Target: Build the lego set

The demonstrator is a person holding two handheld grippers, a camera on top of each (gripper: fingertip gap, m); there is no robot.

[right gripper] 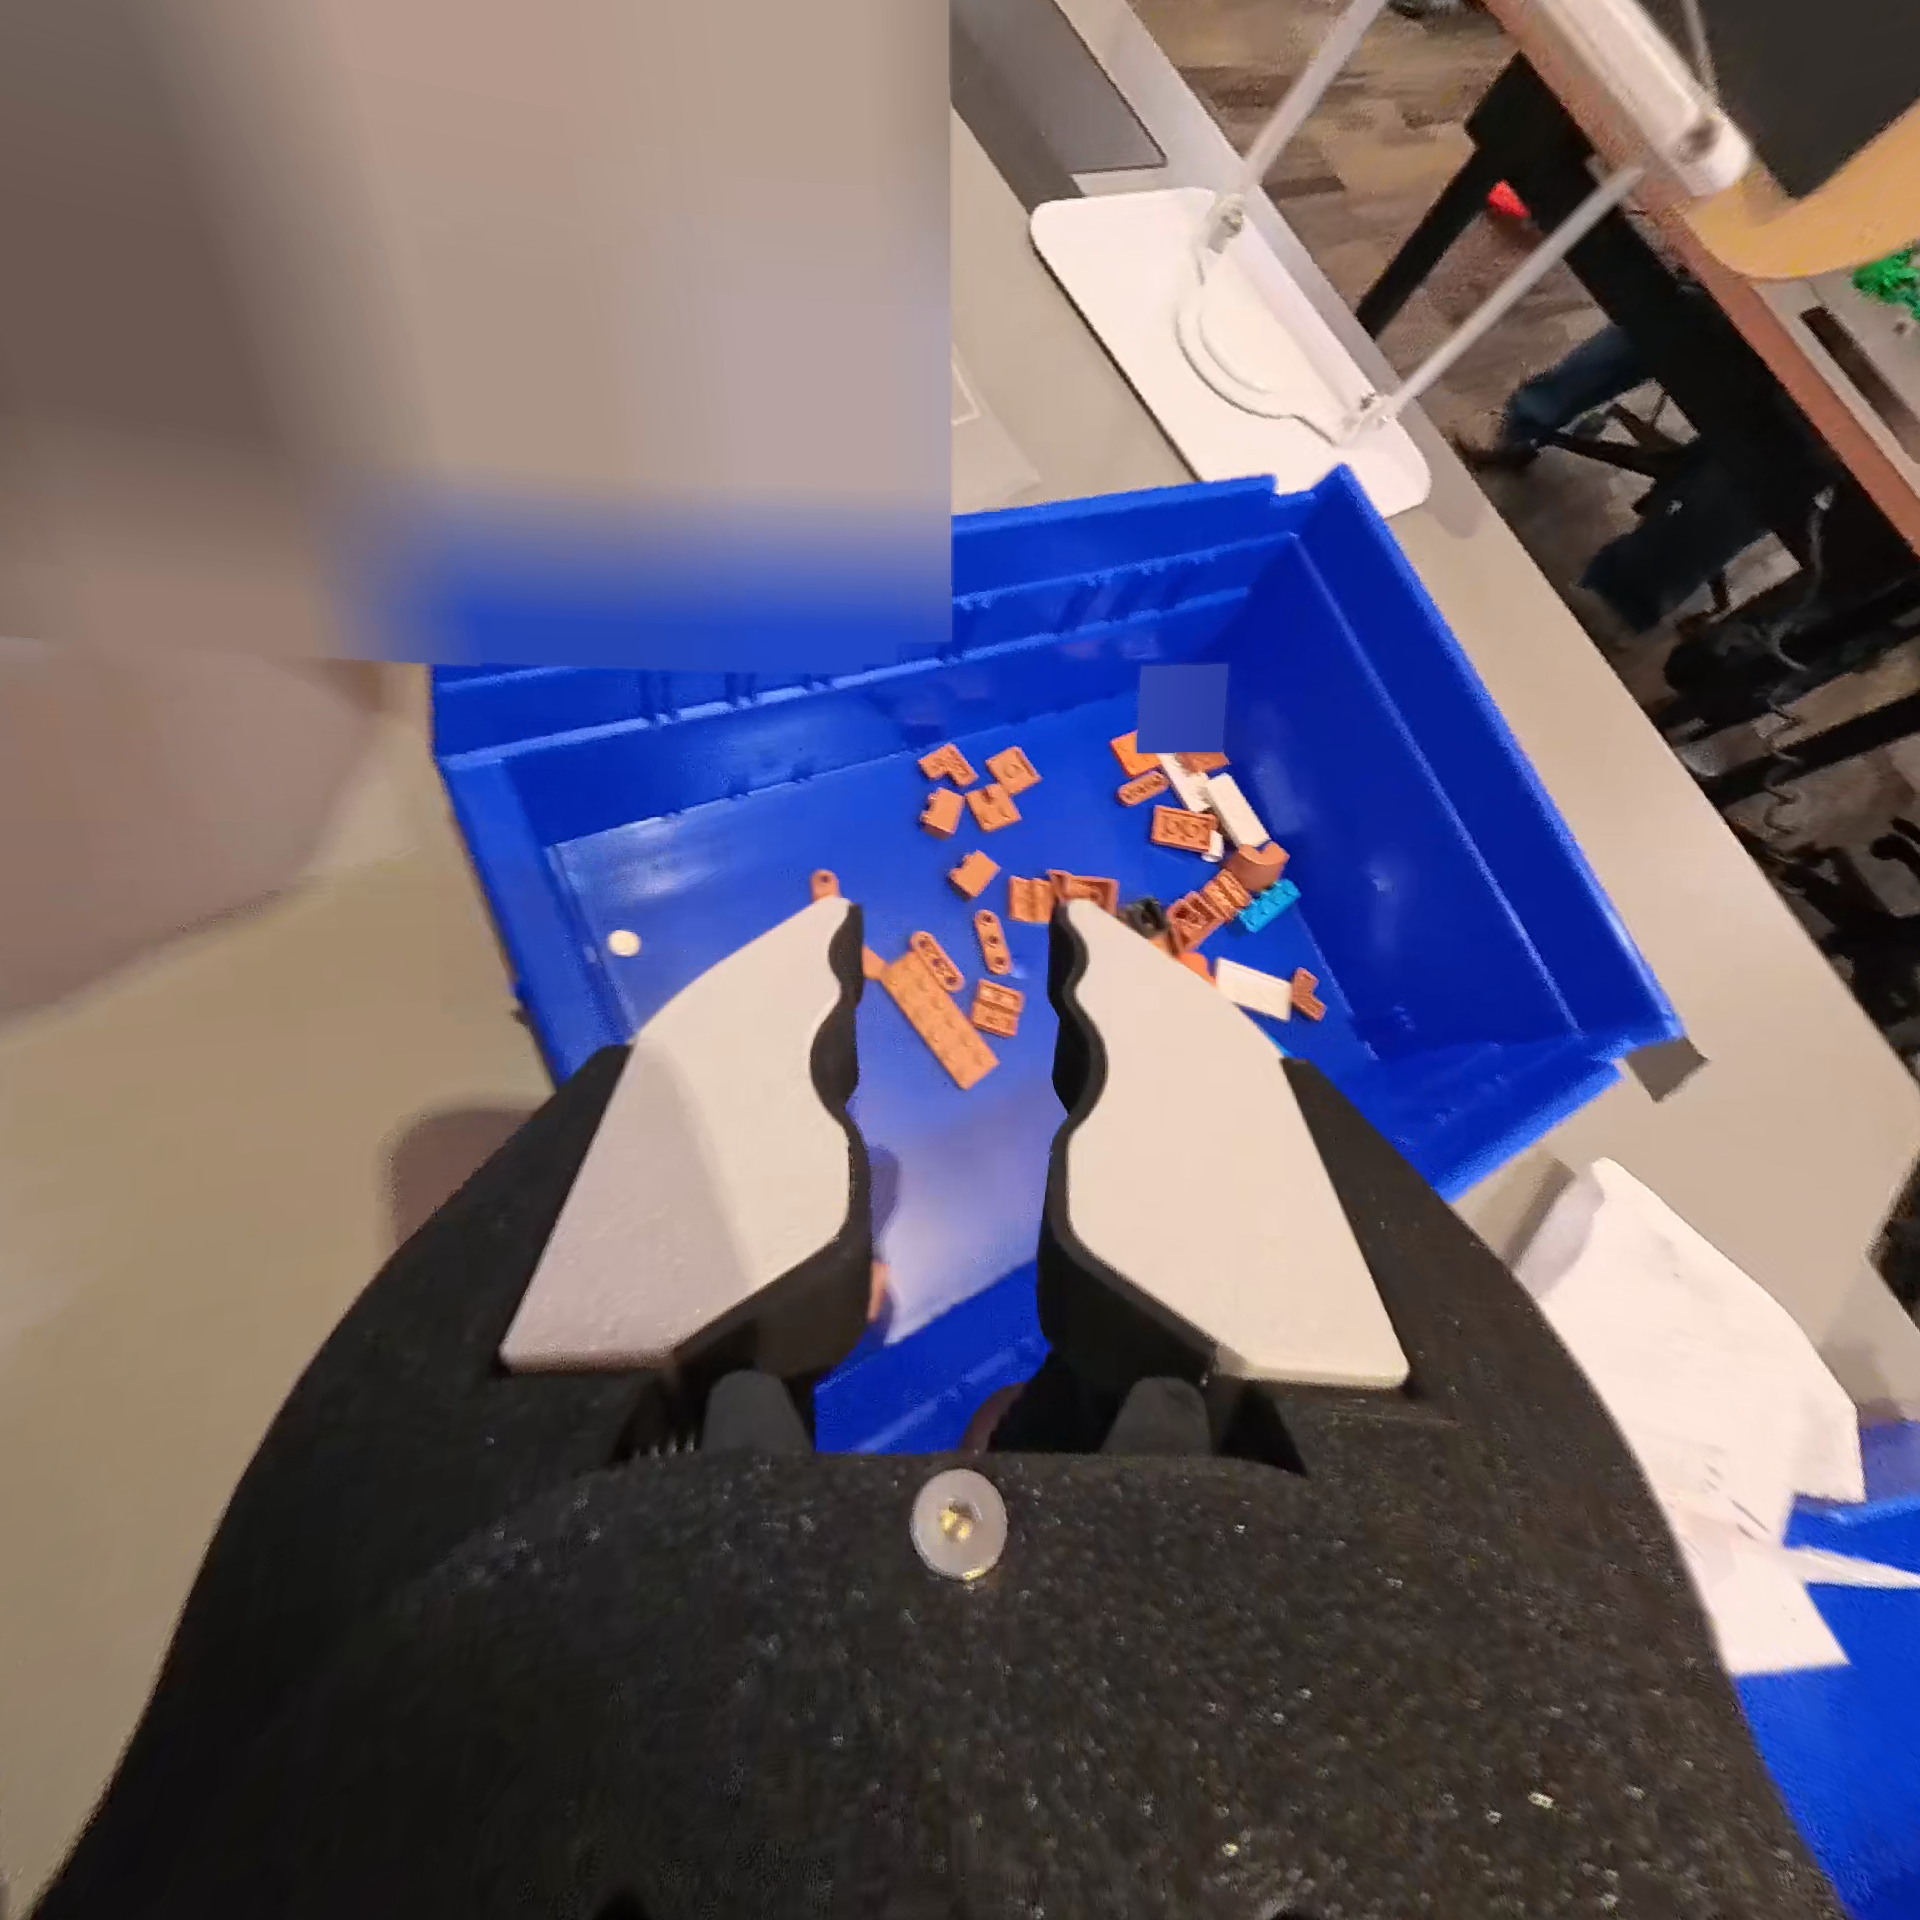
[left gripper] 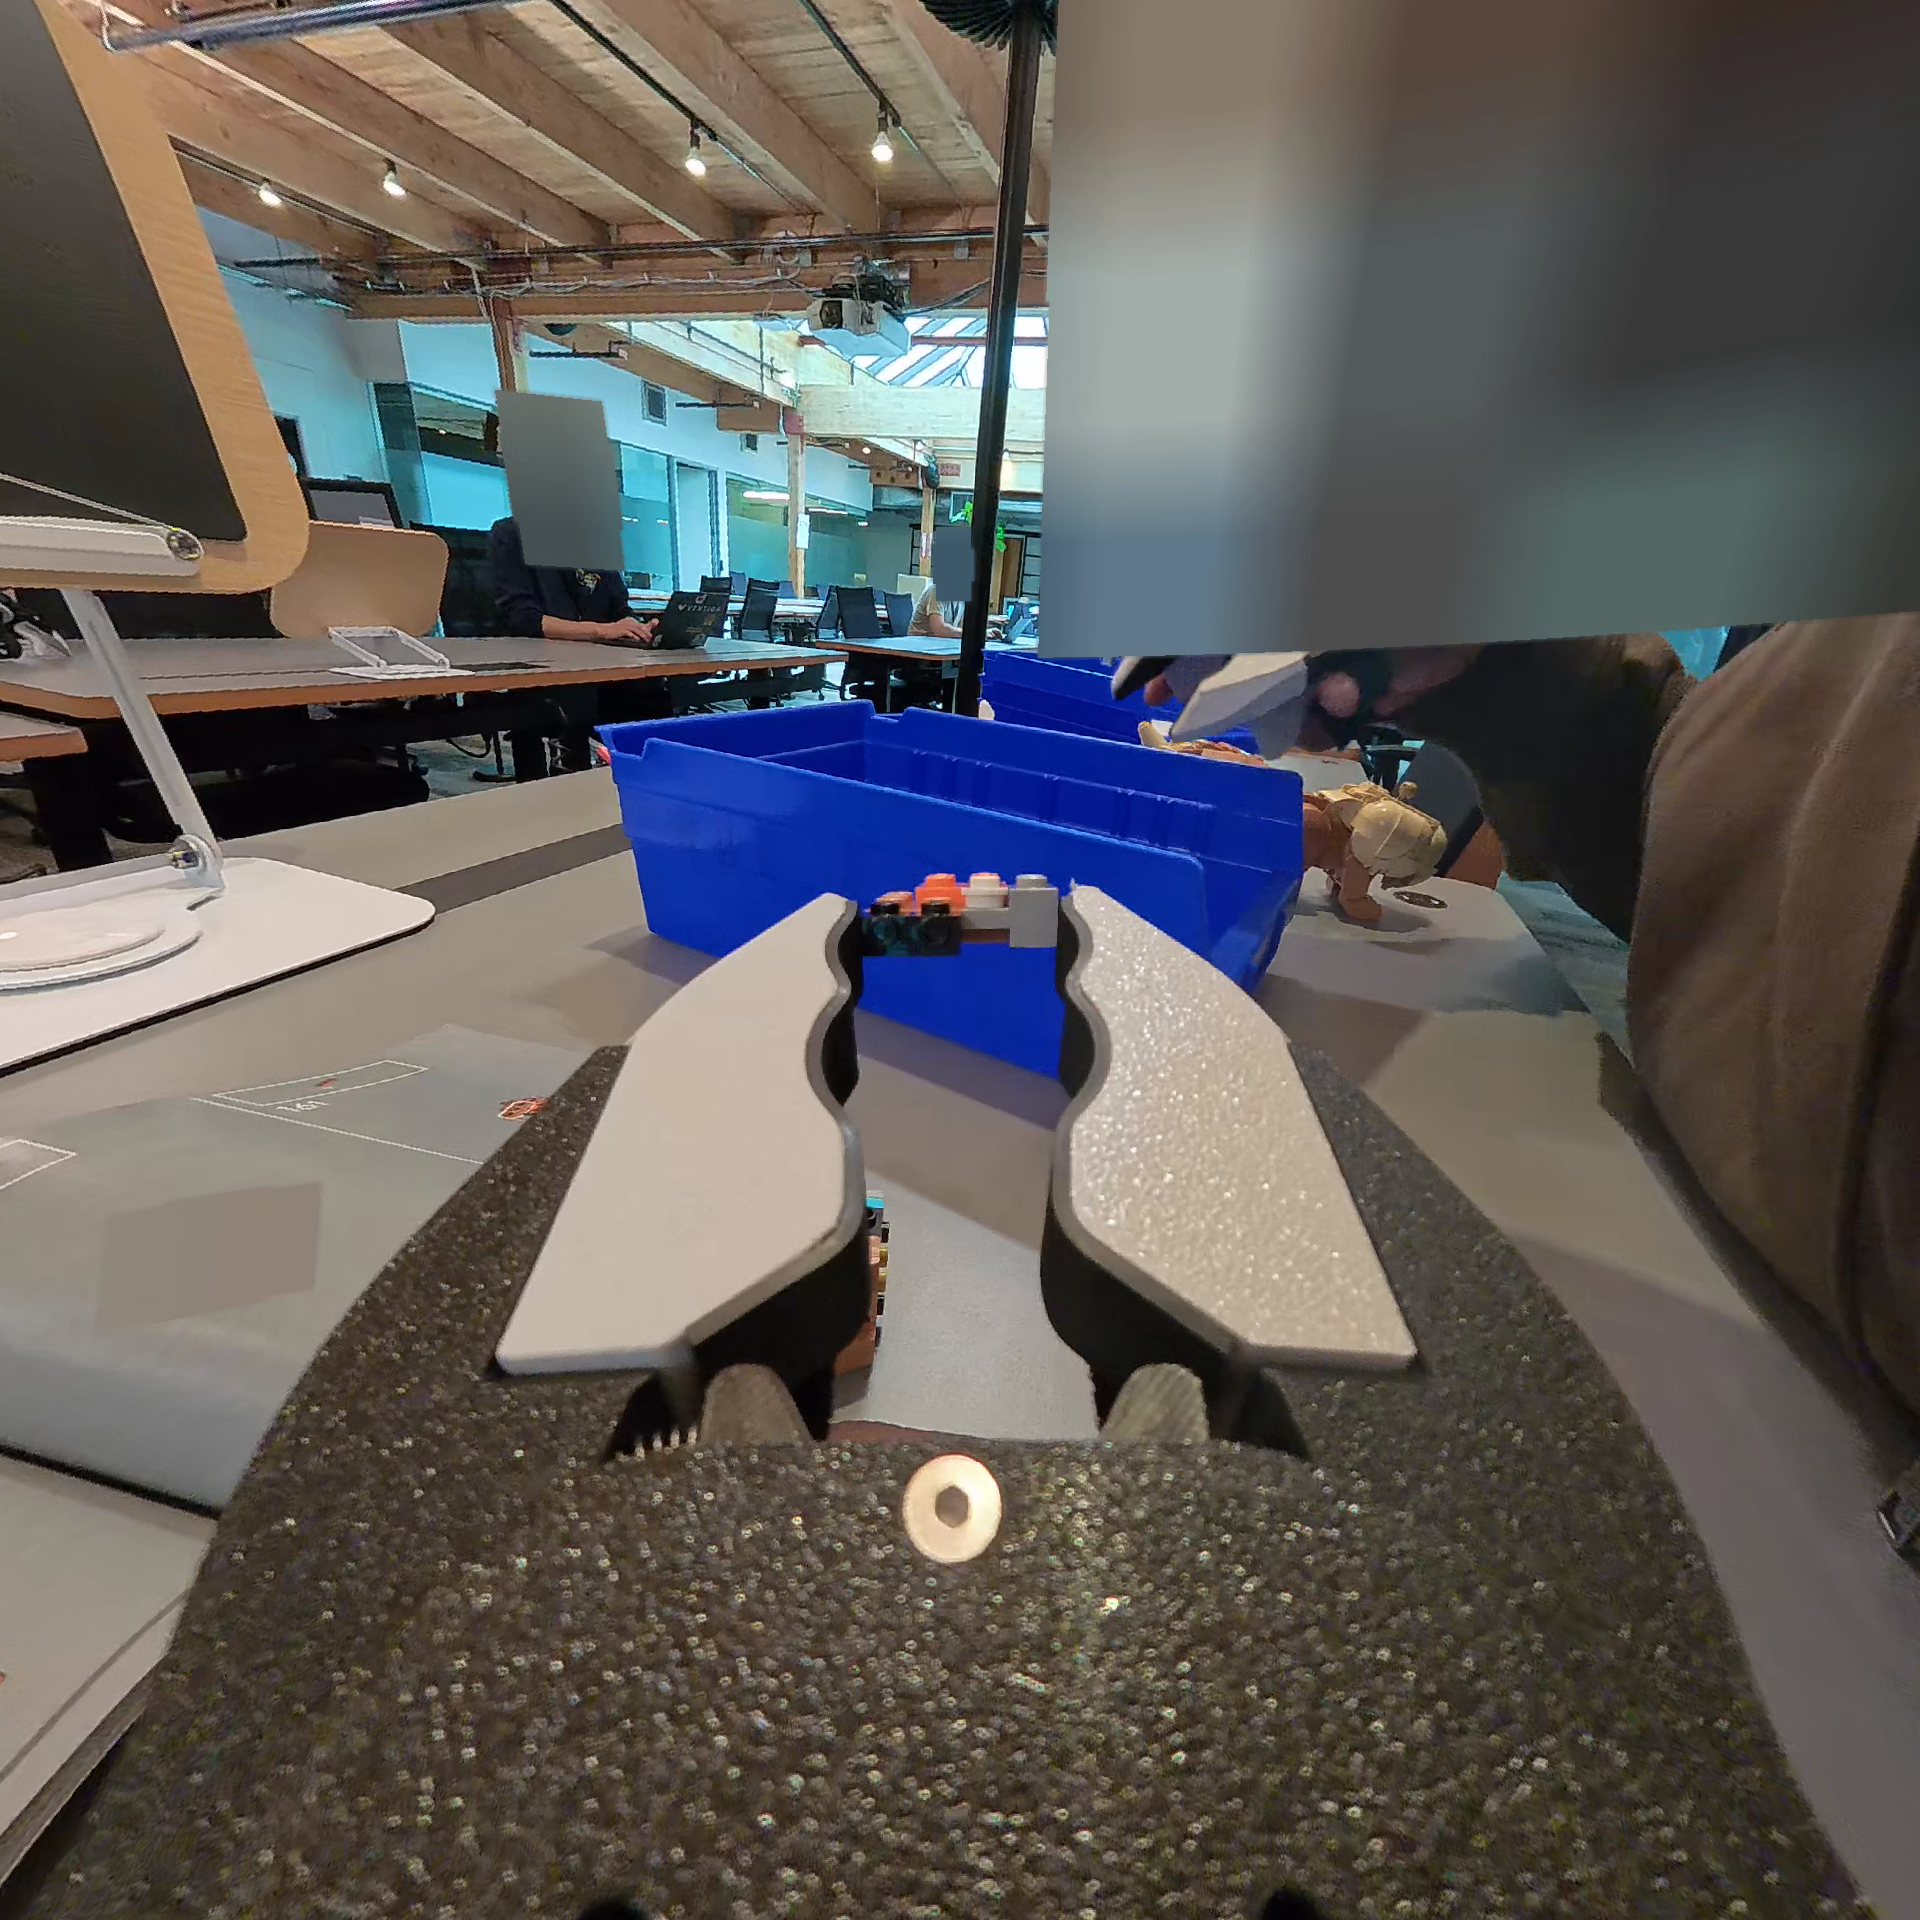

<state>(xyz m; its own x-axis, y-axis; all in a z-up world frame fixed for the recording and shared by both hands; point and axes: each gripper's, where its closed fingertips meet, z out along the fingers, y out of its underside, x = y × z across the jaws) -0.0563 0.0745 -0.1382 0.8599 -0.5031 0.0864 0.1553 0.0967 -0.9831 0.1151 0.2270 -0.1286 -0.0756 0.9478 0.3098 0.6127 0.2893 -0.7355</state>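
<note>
the left hand-held gripper point(left gripper: 961, 920) clenches a small lego sub-assembly point(left gripper: 961, 914) by its ends in front of the blue bin point(left gripper: 1143, 831); it could pop apart under squeeze. the right hand-held gripper point(right gripper: 954, 920) hangs released over loose glossy orange plates point(right gripper: 940, 1013); small flat pieces may slip on smooth plastic.

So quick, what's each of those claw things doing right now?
Left gripper: shut on a small lego assembly.
Right gripper: open, empty, above the blue bin of loose pieces.
</note>
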